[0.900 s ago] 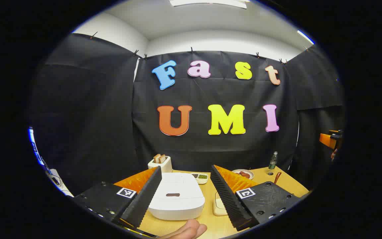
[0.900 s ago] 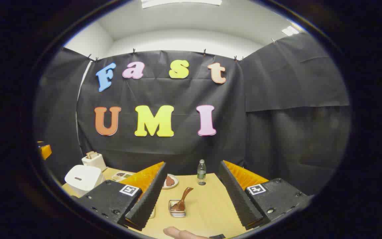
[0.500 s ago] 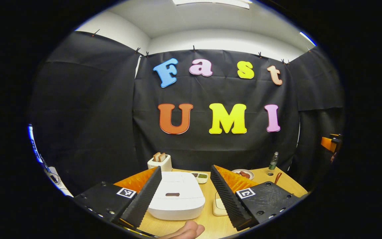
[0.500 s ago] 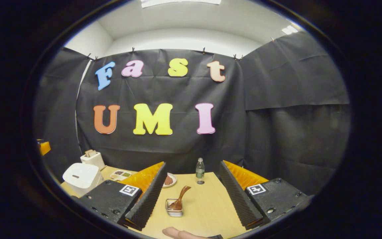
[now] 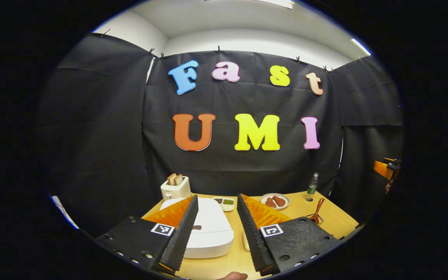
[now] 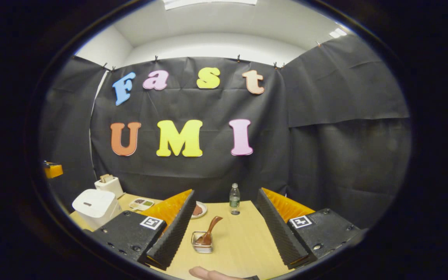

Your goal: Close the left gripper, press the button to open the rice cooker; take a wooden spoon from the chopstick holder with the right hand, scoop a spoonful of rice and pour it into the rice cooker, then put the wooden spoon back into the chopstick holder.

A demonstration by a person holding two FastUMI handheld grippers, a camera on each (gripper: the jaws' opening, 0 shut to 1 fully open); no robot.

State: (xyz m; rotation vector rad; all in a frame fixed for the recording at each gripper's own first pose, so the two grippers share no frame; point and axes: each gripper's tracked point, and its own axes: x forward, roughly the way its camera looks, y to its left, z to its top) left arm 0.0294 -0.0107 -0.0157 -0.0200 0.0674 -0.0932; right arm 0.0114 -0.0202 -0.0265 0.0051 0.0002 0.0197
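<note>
Both tongs (image 5: pixel 216 233) (image 6: pixel 224 233) gape apart, the left partly hiding the closed rice cooker (image 5: pixel 212 229).

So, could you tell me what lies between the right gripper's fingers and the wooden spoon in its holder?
Only bare tan tabletop: in the right gripper view, the brown wooden spoon stands in its small wire holder ahead of the open right gripper.

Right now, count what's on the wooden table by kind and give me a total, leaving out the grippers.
Appliances: 2, white rice cooker, white toaster
Dishes: 2, round plate, divided tray
Bottles: 1, clear plastic bottle
Holders: 1, chopstick holder
Spoons: 1, wooden spoon
Total: 7
</note>
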